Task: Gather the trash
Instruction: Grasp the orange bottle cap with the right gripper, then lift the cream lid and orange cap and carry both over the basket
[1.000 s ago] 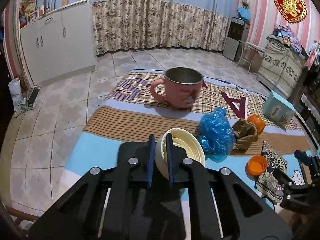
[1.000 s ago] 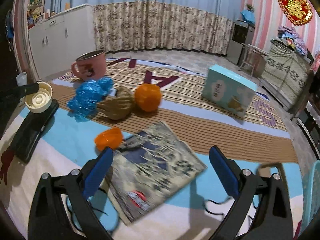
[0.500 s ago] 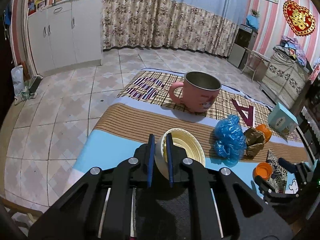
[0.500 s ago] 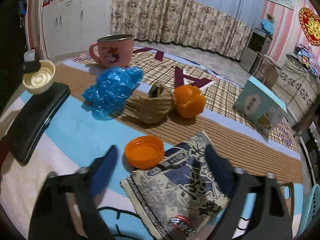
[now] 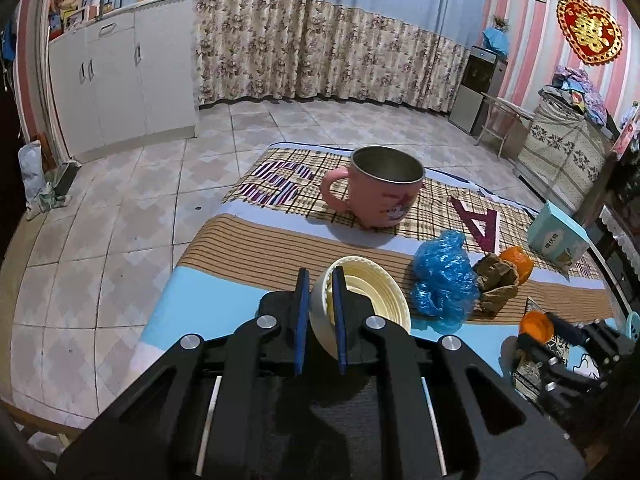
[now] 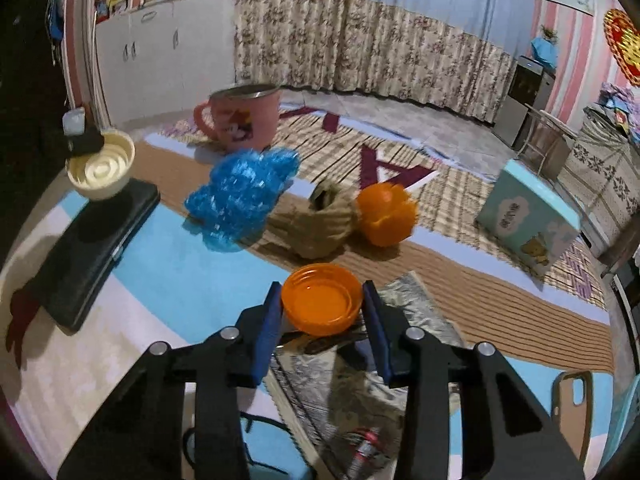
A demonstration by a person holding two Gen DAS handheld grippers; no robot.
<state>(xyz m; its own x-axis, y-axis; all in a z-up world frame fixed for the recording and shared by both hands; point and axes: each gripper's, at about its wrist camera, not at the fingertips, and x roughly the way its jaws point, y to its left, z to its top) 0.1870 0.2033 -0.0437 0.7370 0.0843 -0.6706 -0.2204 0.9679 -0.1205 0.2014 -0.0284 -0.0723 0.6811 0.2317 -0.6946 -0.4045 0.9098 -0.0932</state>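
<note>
Right tool now astride the orange cap, its once-wide jaws closing.

Pink mug is standing upright on the plaid part of the bench cloth, handle facing the white cabinets. Teal carton is sitting tilted at the far right edge. Flat black case is lying on the near left corner. Floral curtain is hanging behind.
</note>
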